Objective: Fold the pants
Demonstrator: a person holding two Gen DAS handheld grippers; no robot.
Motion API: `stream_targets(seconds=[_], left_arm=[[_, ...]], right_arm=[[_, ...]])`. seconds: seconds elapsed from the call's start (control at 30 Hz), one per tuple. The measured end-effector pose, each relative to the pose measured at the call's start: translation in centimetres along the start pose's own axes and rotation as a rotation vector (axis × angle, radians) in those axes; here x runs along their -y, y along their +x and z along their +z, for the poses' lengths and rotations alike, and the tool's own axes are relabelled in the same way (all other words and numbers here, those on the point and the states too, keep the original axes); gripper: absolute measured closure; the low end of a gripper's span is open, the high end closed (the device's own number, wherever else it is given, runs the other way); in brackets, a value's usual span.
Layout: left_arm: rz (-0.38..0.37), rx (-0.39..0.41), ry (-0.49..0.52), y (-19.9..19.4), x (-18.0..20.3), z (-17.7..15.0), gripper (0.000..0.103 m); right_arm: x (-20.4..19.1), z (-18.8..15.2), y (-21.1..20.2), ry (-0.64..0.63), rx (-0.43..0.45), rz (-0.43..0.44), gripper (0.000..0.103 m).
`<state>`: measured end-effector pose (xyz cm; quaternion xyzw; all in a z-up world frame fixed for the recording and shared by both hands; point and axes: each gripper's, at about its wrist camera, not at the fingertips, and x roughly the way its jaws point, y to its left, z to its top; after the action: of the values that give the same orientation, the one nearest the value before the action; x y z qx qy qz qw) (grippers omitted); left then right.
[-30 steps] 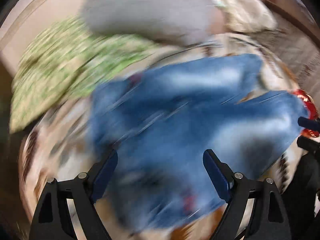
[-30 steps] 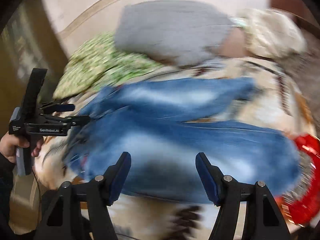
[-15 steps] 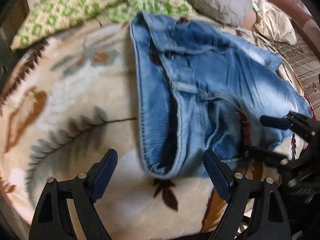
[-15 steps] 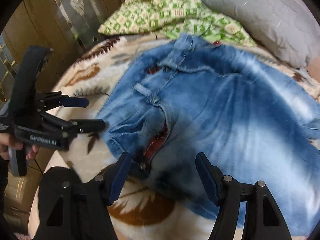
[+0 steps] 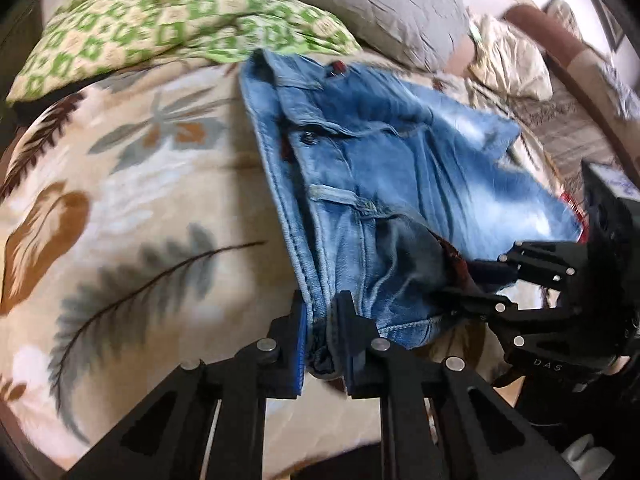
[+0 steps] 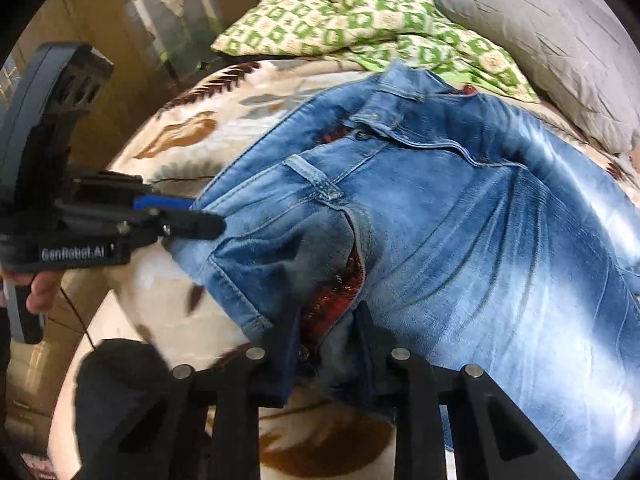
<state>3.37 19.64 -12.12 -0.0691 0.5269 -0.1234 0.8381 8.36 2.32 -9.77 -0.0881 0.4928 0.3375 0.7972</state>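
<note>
Faded blue denim pants [image 6: 460, 216] lay spread on a cream plush blanket printed with brown and grey leaves [image 5: 132, 184], waistband toward the near edge and legs running away to the right. The denim showed heavy stitched seams, a belt loop, a metal button and a whitened, washed patch along the thigh. A red patterned lining showed through the open fly.

The left gripper [image 5: 322, 336], its jaws having just closed, pinched the folded edge of the waistband between blue-faced pads. The right gripper [image 6: 328, 344], likewise just closed, pinched bunched denim at the fly, beside the red lining. Each black linked tool appeared in the other's view, the left one held by a partly visible hand [image 6: 40, 292].

A green-and-cream checked quilted cover [image 5: 168, 20] and a grey crinkled pillow [image 6: 552, 32] lay beyond the pants, the cover's edge touching the waistband corner. A crumpled beige cloth [image 5: 508, 64] sat farther right, blurred. The pant legs' ends were cut off or hidden by the right tool.
</note>
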Motion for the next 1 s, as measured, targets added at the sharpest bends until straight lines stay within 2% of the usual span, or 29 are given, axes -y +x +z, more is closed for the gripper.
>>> stream_targets(seconds=[0.13,0.27,0.33,0.37,0.4,0.47,0.53,0.7,0.87,1.0], left_arm=[[0.014,-0.020,-0.049,-0.5,-2.1,-1.7,0.089],[0.067,-0.063,-0.028,1.5,-1.5,-1.8,0.089],[0.090,-0.062,-0.030,1.8,-1.2,-1.1,0.081],[0.099,-0.053,-0.036,1.5,-1.0,-0.9,0.069],[0.118,-0.032,-0.044,1.0,-1.0,-0.2,0.048],[0.144,0.052,-0.050,-0.7,-0.9,1.3,0.025],[0.146,0.104,-0.056,-1.6,-1.0,3.2,0.023],[0.177,0.112,-0.069,-0.1,-1.6,9.2,0.023],[0.220,0.098,-0.091,3.9,-1.1,16.0,0.023],[0.230,0.085,-0.145,7.4,-1.5,20.8,0.023]], right_arm=[[-2.1,-0.6,-0.7,-0.017,-0.010,0.078,0.076],[-3.3,-1.6,0.8,-0.057,-0.051,0.042,0.075],[-2.7,-1.7,0.5,-0.028,-0.052,0.052,0.069],[-2.5,-1.5,0.3,-0.023,-0.058,0.049,0.054],[-2.3,-1.2,-0.2,-0.022,-0.058,0.036,0.033],[-1.5,-0.7,-2.1,-0.017,0.003,0.012,0.028],[-0.2,0.2,-4.1,-0.011,0.055,-0.004,0.028],[5.0,3.5,-6.2,0.048,0.120,-0.111,0.028],[8.6,7.9,-4.6,0.032,0.135,-0.222,0.028],[11.2,11.6,-2.2,0.021,0.141,-0.275,0.028]])
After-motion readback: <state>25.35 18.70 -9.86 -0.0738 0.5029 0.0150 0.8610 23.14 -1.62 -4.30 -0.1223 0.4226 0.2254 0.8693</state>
